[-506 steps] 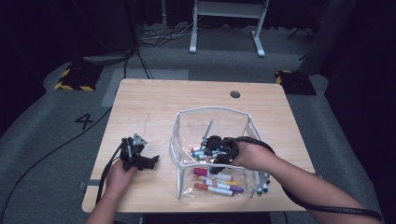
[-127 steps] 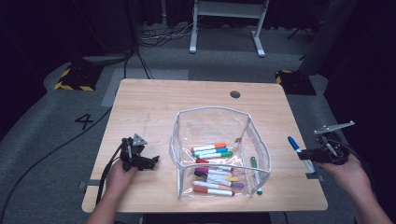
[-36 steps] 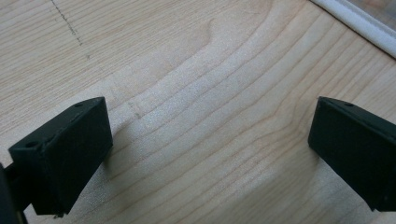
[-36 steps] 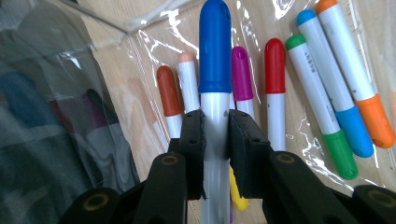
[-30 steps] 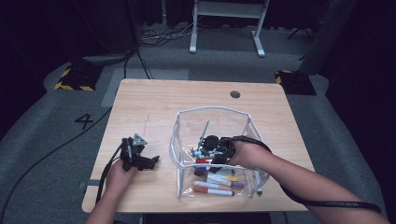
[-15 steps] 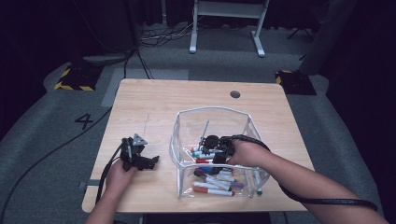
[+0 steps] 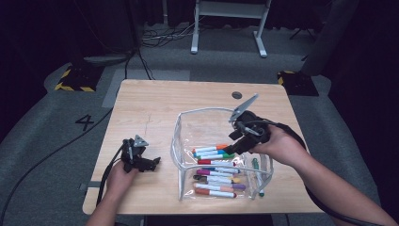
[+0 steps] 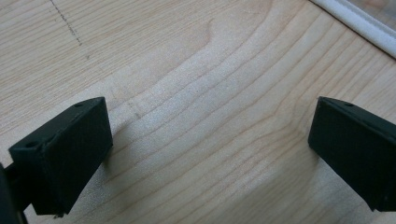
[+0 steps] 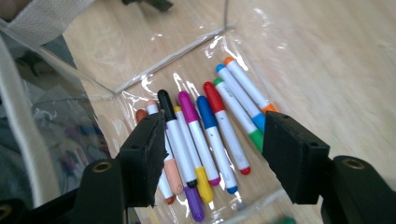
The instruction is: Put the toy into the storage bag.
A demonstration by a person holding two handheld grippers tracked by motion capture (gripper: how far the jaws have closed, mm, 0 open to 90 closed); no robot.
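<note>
- right claw [image 7: 234, 149] hangs over the clear pouch [image 7: 188, 123], jaws apart with nothing between them; they have just been opening, and in the right claw view the markers [image 9: 205, 135] lie loose below the pads.
- left claw [image 7: 151, 164] rests low on the desk [image 7: 155, 108] beside the pouch, jaws wide apart over bare wood, gripping nothing.
- the markers lie side by side on the pouch floor, touching one another; a green marker [image 7: 255, 164] lies at the pouch's right side, though i cannot tell whether inside or outside the wall.
- risk: the pouch wall is thin and stands by itself, and nothing holds it. a jaw or the trailing cable catching the rim would probably fold the wall or drag the whole pouch across the desk.
- risk: the markers are round and crowded, so a nudge may roll them out of line or toward the opening.
- risk: the green marker sits near the desk edge, so a sleeve brushing it could send it off.
</note>
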